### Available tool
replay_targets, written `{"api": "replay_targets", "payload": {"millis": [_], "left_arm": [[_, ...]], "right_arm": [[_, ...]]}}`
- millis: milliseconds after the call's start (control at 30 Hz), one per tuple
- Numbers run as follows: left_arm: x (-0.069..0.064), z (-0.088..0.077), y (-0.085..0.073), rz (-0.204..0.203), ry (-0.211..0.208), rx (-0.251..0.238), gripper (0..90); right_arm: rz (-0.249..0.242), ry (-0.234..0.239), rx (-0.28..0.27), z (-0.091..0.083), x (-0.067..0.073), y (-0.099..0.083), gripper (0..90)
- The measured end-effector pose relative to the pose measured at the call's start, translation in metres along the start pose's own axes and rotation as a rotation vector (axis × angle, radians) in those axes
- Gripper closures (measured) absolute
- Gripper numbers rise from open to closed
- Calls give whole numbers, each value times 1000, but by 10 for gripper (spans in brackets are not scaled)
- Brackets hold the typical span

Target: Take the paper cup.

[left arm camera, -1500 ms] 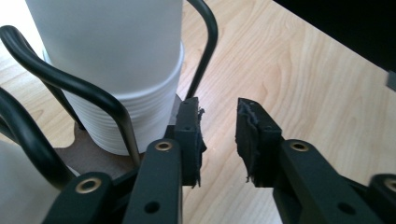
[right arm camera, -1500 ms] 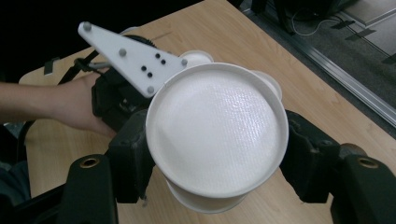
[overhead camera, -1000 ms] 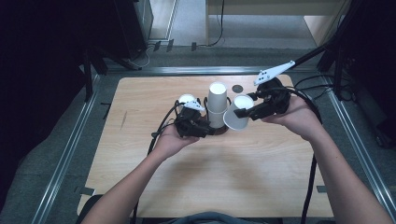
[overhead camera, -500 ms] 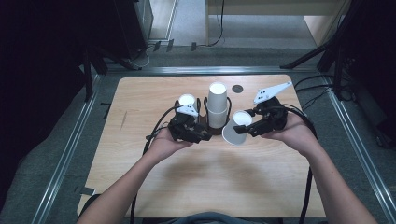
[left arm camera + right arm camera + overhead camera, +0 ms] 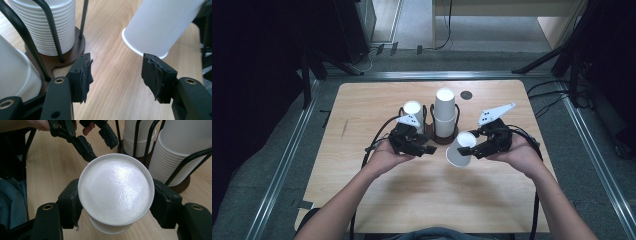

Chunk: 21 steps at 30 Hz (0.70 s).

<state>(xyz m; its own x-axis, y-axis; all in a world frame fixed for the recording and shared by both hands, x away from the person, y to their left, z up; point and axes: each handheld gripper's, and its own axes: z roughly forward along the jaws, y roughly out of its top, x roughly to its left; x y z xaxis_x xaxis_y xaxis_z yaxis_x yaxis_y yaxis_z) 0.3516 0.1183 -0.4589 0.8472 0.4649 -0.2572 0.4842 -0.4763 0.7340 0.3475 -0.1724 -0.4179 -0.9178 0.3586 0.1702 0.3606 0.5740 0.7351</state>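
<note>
A wire rack on a dark base holds a tall stack of white paper cups and a shorter stack. My right gripper is shut on a single white paper cup, held tilted just right of the rack with its mouth down and to the left. In the right gripper view the cup's flat bottom faces the camera between the jaws. My left gripper stands open in front of the rack, nothing between its padded fingers. The held cup's rim hangs just beyond them.
The light wooden table has a small black round mark behind the rack. Cables trail from both grippers toward the near edge. A metal rail frames the table, with dark floor and stands beyond it.
My right gripper has carried the single cup away from the tall stack, toward me and lower, tipping it over. The left gripper has drawn slightly nearer and stays open.
</note>
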Motion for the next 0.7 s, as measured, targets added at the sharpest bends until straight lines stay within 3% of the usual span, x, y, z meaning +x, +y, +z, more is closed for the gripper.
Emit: {"api": "replay_targets", "payload": {"millis": [100, 200, 400, 567, 700], "left_arm": [[0, 0, -3, 0, -21, 4, 347], [-2, 0, -6, 26, -26, 10, 275], [-3, 1, -10, 50, -41, 26, 235], [-4, 3, -10, 35, -100, 25, 148], [-5, 6, -10, 40, -147, 23, 135]], "right_arm": [[-2, 9, -10, 5, 0, -4, 334], [1, 22, -22, 9, 0, -6, 334], [13, 59, -51, 20, -1, -15, 334], [17, 70, -62, 26, 1, -15, 334], [13, 64, -66, 30, 2, -17, 334]]}}
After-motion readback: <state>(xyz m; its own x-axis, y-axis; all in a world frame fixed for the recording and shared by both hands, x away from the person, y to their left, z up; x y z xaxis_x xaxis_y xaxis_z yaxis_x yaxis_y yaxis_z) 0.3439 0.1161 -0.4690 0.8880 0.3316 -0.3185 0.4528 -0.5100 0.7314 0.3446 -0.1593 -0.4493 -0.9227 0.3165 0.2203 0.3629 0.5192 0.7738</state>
